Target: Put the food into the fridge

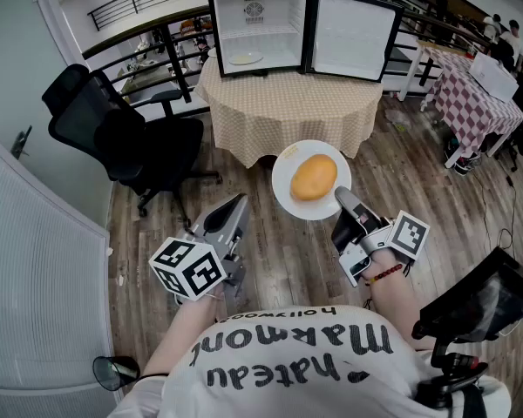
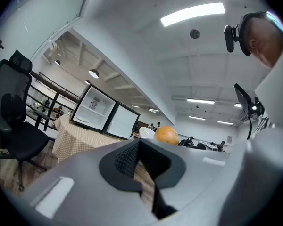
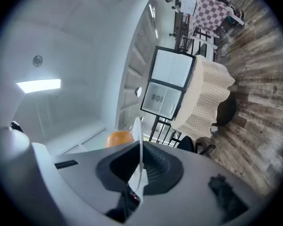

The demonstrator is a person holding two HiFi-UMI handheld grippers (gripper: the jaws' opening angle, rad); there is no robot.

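Observation:
A round orange-yellow piece of food (image 1: 314,178) lies on a white plate (image 1: 288,197), held in the air in front of the table. My right gripper (image 1: 347,200) is shut on the plate's near right rim. In the right gripper view the plate (image 3: 140,140) stands edge-on between the pads, with the food (image 3: 119,138) behind it. The small fridge (image 1: 261,24) stands on the round table (image 1: 288,116) with its door swung wide; a pale plate (image 1: 245,58) lies on its floor. My left gripper (image 1: 235,209) hangs lower left, shut and empty. The left gripper view shows the food (image 2: 166,135) and fridge (image 2: 96,111) ahead.
A black office chair (image 1: 131,138) stands left of the table, beside a black railing (image 1: 148,37). A table with a red-checked cloth (image 1: 471,103) is at the far right. A dark device (image 1: 479,303) is close by my right side. Wooden floor lies between me and the table.

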